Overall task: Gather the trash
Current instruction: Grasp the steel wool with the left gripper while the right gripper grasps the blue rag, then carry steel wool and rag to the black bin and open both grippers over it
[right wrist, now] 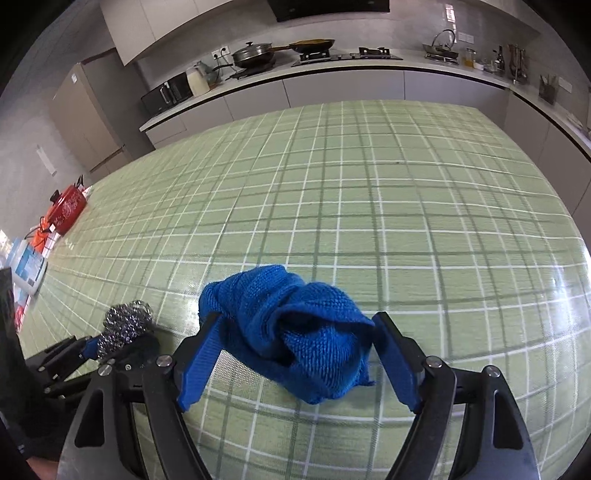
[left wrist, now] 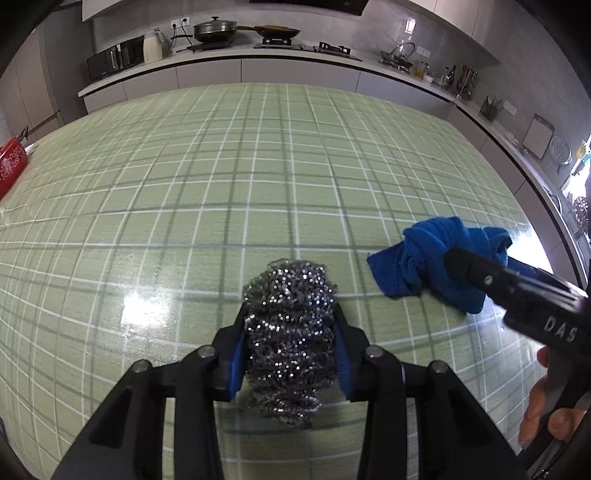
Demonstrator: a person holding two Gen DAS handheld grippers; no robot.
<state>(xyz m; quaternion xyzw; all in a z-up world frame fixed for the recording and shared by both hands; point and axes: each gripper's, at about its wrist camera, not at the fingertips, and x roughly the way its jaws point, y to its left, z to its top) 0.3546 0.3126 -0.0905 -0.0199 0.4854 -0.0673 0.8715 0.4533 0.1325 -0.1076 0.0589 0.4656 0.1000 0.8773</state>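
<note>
Steel wool (left wrist: 290, 332) sits pinched inside the left claw (left wrist: 290, 314).

- Bright daylight from the right; blown-out glare on tablecloth (left wrist: 258, 166) at right edge, softer sheen near left.
- Strong fisheye curvature, dark vignette in corners.
- Near gripper parts slightly soft; far counter (right wrist: 332, 70) sharp.

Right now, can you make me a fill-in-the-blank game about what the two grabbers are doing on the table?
1. The left gripper squeezes a shiny ball of steel ____.
2. The cloth between the right gripper's fingers is coloured ____.
3. The tablecloth is green with a ____ pattern.
4. On the far counter, a lidded pan sits on the ____.

Missing words: wool; blue; checked; stove
</note>
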